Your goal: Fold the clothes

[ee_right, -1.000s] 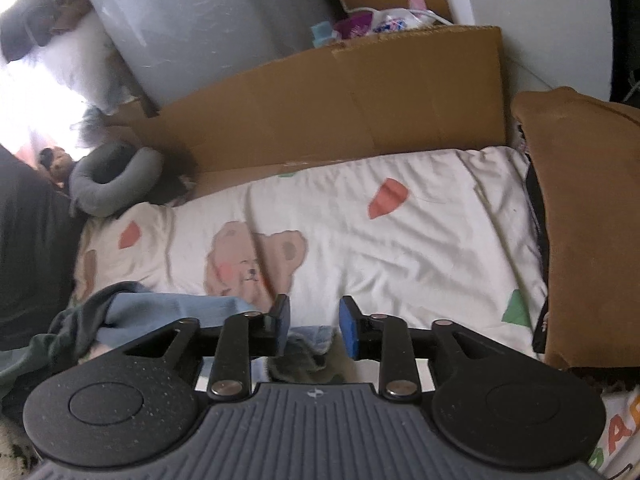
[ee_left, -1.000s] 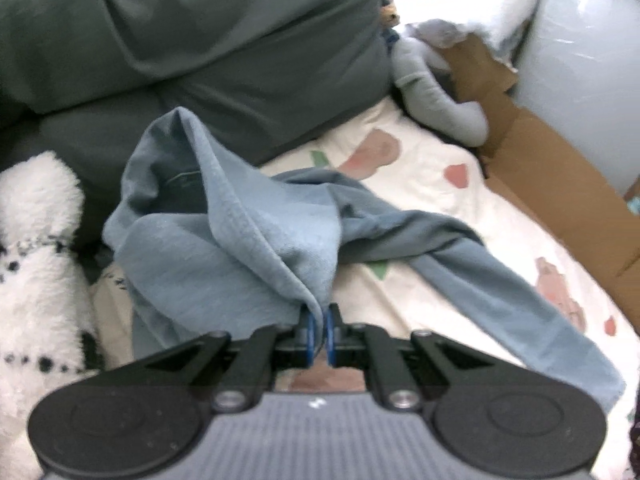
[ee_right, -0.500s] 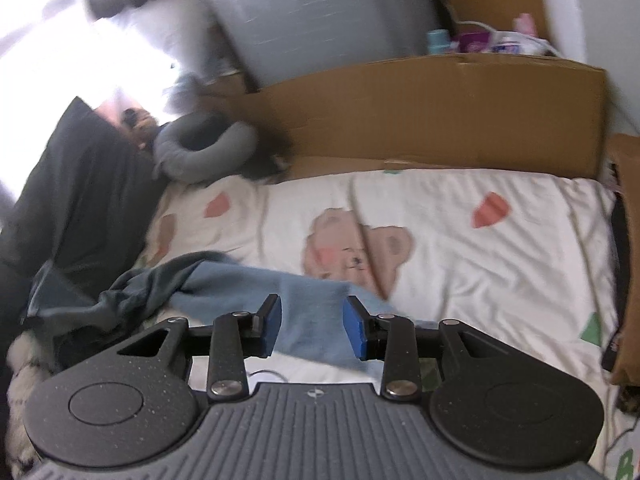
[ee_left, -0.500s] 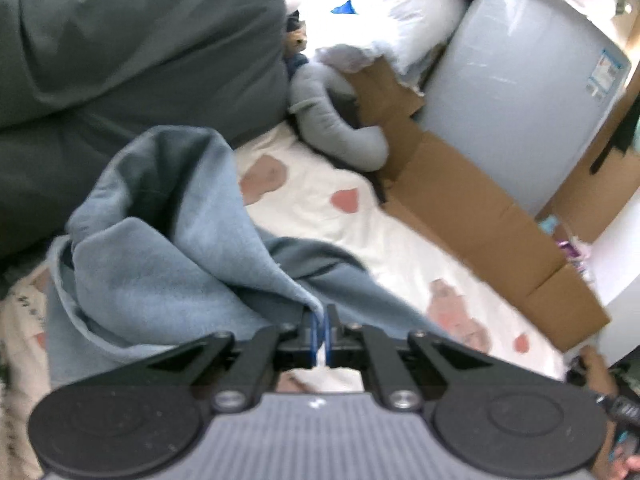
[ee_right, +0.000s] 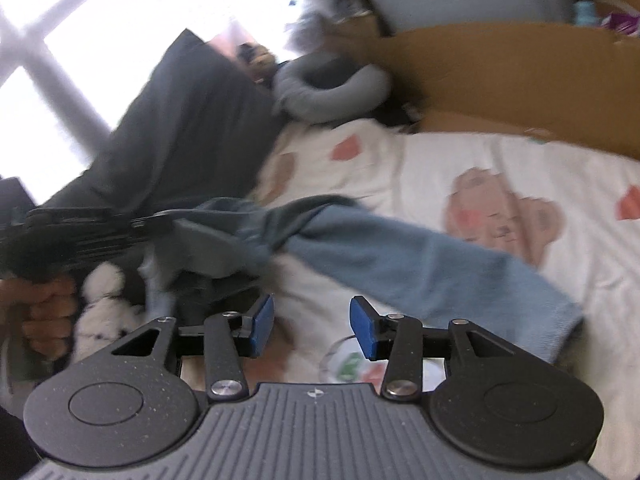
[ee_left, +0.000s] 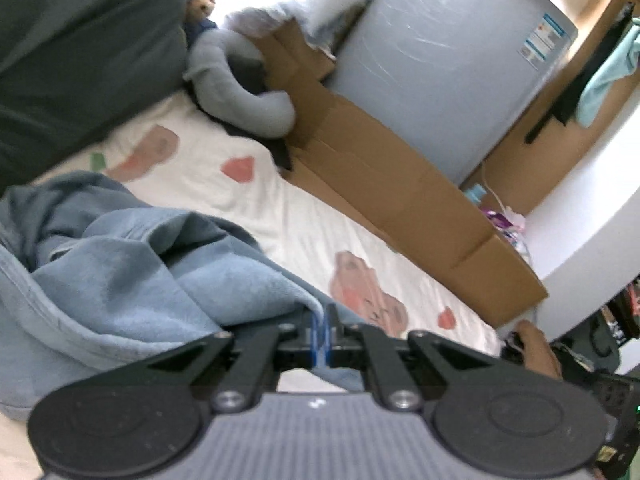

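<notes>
One garment is in play: a blue sweatshirt (ee_left: 132, 280), bunched and rumpled on the bear-print bedsheet (ee_left: 304, 220). It is pinched by the left gripper (ee_left: 321, 336), whose blue pads are closed tight on a fold of fabric right at the fingertips, with the bulk of the cloth heaped up and away to that gripper's left. From the right wrist view, a long sleeve (ee_right: 420, 264) is seen stretched across the sheet just ahead of the right gripper (ee_right: 312, 326), running off to its right. That gripper is held wide open, and nothing is caught between its pads.

Soft, limp and light is how this fleece is judged to handle: no shape will be kept, and whatever hangs free will sag and twist. A grip is best taken at a hem, cuff or seam, where the cloth is doubled and less likely to slip. The sleeve's cuff end, ahead and to the right of the open gripper, is judged a fair hold for spreading things flat.
</notes>
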